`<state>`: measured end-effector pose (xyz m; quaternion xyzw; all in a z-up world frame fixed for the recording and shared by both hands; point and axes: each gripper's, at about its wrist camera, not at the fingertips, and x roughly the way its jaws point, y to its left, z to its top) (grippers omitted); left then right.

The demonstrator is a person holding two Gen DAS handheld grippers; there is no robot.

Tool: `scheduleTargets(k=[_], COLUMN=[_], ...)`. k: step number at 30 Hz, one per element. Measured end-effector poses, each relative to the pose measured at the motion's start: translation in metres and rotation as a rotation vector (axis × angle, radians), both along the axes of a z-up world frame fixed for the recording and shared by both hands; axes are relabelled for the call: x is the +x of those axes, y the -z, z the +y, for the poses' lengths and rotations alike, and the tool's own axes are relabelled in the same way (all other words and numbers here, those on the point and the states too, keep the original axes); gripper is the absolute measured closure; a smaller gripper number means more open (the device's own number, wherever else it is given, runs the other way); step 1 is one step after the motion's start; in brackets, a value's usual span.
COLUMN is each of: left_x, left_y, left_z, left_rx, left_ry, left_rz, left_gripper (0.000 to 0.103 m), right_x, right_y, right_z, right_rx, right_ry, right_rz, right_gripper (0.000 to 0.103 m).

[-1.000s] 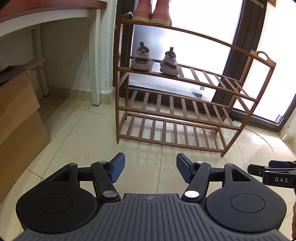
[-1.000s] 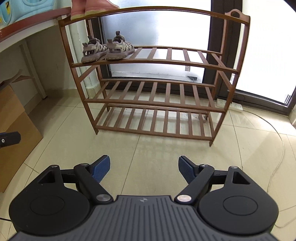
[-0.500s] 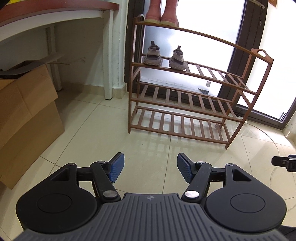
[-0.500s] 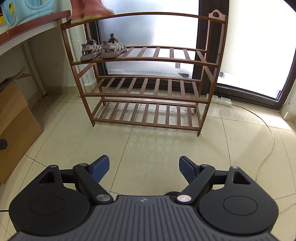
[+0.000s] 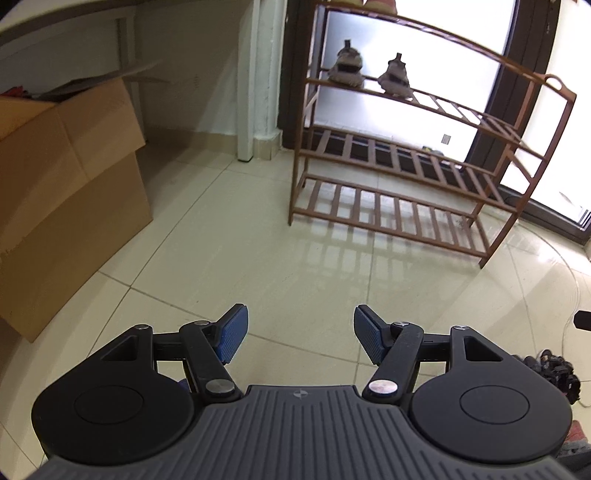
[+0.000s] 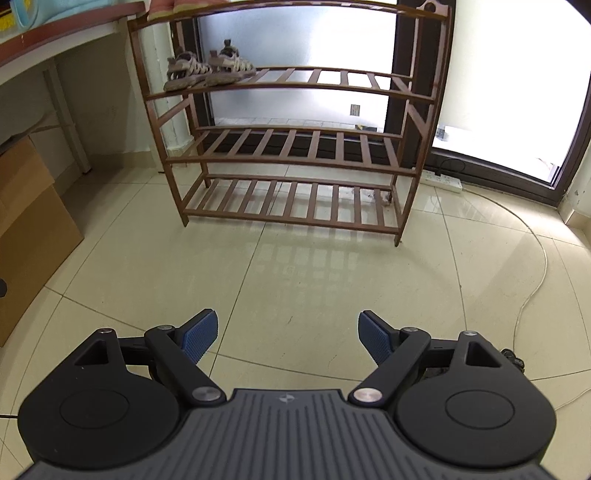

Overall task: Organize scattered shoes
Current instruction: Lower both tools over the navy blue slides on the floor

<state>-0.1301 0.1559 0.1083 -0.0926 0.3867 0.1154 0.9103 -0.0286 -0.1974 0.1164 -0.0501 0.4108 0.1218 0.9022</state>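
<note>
A brown slatted shoe rack (image 5: 406, 155) (image 6: 295, 155) stands against the frosted glass door. A pair of grey-brown sandals (image 5: 369, 72) (image 6: 208, 70) sits at the left end of its second shelf, and pink boots (image 6: 173, 4) stand on the top shelf, mostly cut off. A dark shoe (image 5: 554, 371) lies on the floor at the lower right, partly behind my left gripper's body. My left gripper (image 5: 301, 338) is open over bare tile, nothing between its blue pads. My right gripper (image 6: 288, 338) is open too, also over bare floor, with a dark shoe's edge (image 6: 511, 356) beside it.
Cardboard boxes (image 5: 66, 192) (image 6: 29, 229) stand at the left under a white desk with a leg (image 5: 245, 81). A power strip (image 6: 443, 180) and a thin cable (image 6: 532, 236) lie on the tiled floor at the right, near the dark door frame.
Both grippers have drawn back from the rack and sunk lower, so the rack looks smaller. The left view has swung left, and a dark shoe has come into view at its lower right.
</note>
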Motion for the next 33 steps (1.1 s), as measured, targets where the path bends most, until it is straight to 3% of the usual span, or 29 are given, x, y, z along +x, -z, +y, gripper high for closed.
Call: scheduleTargets(k=[13,21,28,33], left_x=[-0.041,-0.066,-0.086,-0.089], left_y=[0.112,0.18,0.232,0.267], left_z=[0.056,0.096,0.126,0.142], left_rx=[0.031,0.016,0.002,0.029], left_ry=[-0.017,-0.068,-0.099,-0.105], left_rz=[0.07,0.152,0.188,0.216], left_gripper=[0.037,0.037,0.037,0.037], right_x=[-0.026,-0.041,-0.042,-0.048], right_y=[0.098,0.163,0.2,0.235], right_z=[0.055,0.108,0.156,0.192], right_rx=[0.041,0.019,-0.002,-0.026], right_ry=[-0.026,-0.181,-0.279,-0.36], right_rz=[0.05,0.109,0.14,0.156], right_gripper=[0.015,0.015,0.015,0.015])
